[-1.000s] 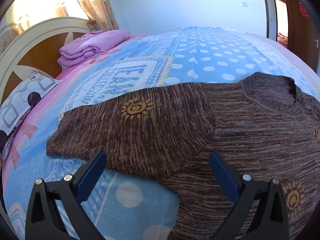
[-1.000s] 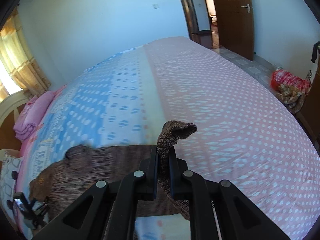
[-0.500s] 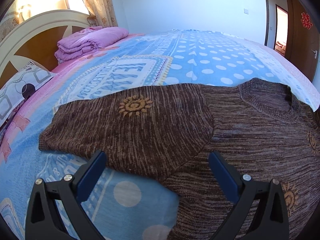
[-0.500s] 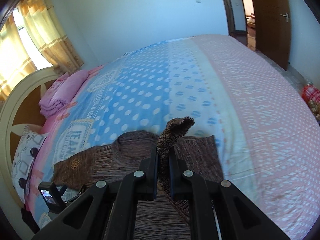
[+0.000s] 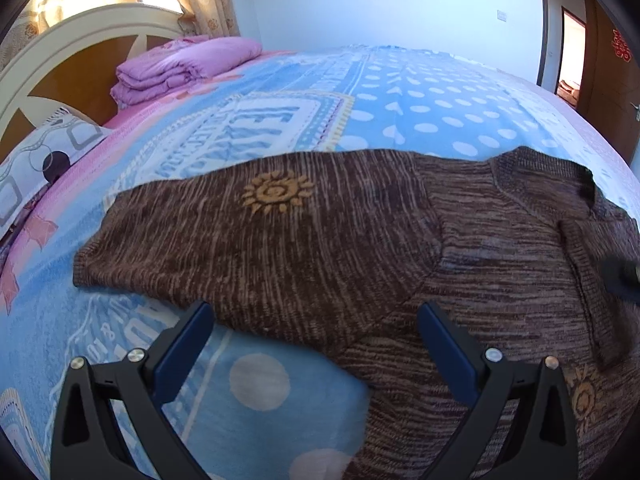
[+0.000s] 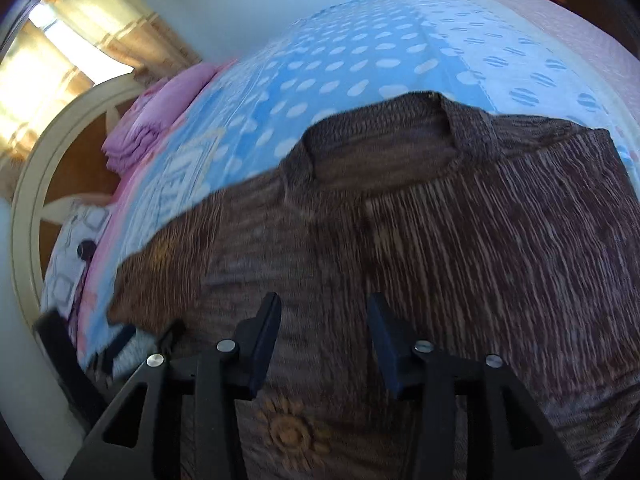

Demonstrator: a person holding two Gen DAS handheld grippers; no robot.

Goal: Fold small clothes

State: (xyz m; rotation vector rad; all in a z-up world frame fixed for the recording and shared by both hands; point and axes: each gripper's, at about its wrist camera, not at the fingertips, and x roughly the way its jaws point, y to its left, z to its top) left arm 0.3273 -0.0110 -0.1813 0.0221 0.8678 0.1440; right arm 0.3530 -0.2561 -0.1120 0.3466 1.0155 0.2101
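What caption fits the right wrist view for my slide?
Right gripper, jaws opening with nothing between them, above the brown sweater spread on the bed.

Left view: brown sweater [image 5: 320, 248] covers the bed [image 5: 440, 120] from 9 through centre to 3 o'clock. Bare blanket at 6–7 under the left gripper [image 5: 316, 344], and a wide clear run at 12. Folded pink quilt [image 5: 180, 68] and headboard [image 5: 60, 64] block 10–11; pillow [image 5: 36, 160] at 9. Right view: right gripper [image 6: 324, 336] fingers opening, nothing between them, sweater just below. Open bed at 12–1.
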